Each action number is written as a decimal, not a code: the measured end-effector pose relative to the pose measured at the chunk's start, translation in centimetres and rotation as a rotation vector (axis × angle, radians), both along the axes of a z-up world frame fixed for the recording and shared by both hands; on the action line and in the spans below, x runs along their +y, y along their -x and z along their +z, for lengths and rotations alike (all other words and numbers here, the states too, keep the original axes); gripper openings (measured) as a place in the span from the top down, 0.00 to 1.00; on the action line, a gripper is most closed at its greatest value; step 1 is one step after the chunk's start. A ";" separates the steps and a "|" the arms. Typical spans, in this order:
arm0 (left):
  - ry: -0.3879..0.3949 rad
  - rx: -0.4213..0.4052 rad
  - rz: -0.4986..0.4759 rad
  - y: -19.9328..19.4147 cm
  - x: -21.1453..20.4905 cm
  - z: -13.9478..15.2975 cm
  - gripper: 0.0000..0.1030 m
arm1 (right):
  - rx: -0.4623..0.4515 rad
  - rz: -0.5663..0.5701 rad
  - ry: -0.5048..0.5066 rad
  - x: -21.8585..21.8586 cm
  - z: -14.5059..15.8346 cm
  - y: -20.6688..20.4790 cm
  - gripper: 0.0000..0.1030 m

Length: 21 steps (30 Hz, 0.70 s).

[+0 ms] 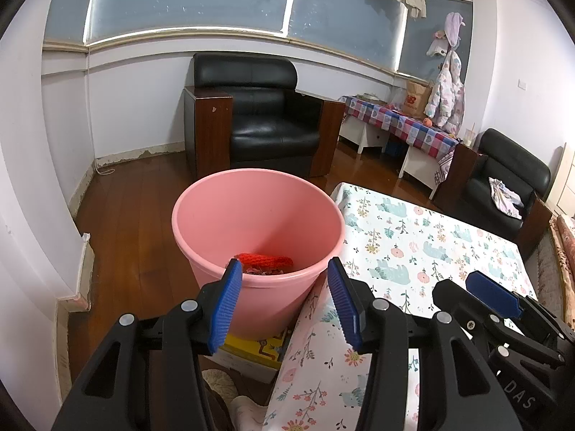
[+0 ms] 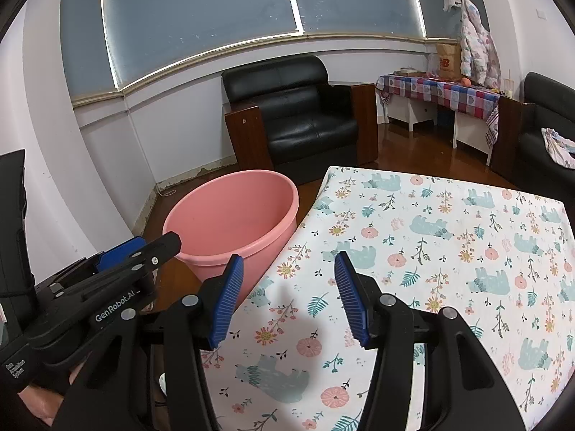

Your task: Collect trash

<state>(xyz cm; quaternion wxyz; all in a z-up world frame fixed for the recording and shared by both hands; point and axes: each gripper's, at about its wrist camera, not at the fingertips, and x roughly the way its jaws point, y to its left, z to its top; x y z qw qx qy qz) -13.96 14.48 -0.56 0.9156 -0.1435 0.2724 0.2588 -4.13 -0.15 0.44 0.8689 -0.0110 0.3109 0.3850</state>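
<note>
Beside the table (image 2: pixel 449 222), the pink bin (image 1: pixel 215 222) stands upright, mouth upward; left gripper (image 1: pixel 284 298) and right gripper (image 2: pixel 287 294) hover half-open, empty.

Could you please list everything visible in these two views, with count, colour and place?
bucket: one, pink, on the floor at the table's left edge
trash: some, red and mixed, at the bucket's bottom
table: one, white cloth with bears and flowers, right of the bucket, nothing on it
armchair: one, black with brown wooden sides, against the far wall
second armchair: one, black, at right, a cloth on its seat
side table: one, checked cloth, far right, cluttered
paper bag: one, brown, on the side table
left gripper: one, black with blue pads, open, over the bucket's near rim
right gripper: one, same colours, open, above the table
</note>
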 end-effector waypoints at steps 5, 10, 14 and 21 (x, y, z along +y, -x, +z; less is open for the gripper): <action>-0.001 0.001 0.000 0.0 0.0 0.1 0.52 | 0.005 -0.002 0.001 0.0 -0.1 0.0 0.48; 0.001 0.002 0.000 -0.1 0.0 0.0 0.52 | 0.006 -0.002 0.001 0.0 -0.1 0.0 0.48; 0.001 0.004 -0.001 0.0 -0.2 -0.1 0.52 | 0.004 -0.003 0.001 -0.1 -0.1 0.0 0.48; 0.003 0.014 -0.014 -0.2 -0.7 -0.7 0.52 | 0.005 -0.002 0.001 -0.1 0.0 0.0 0.48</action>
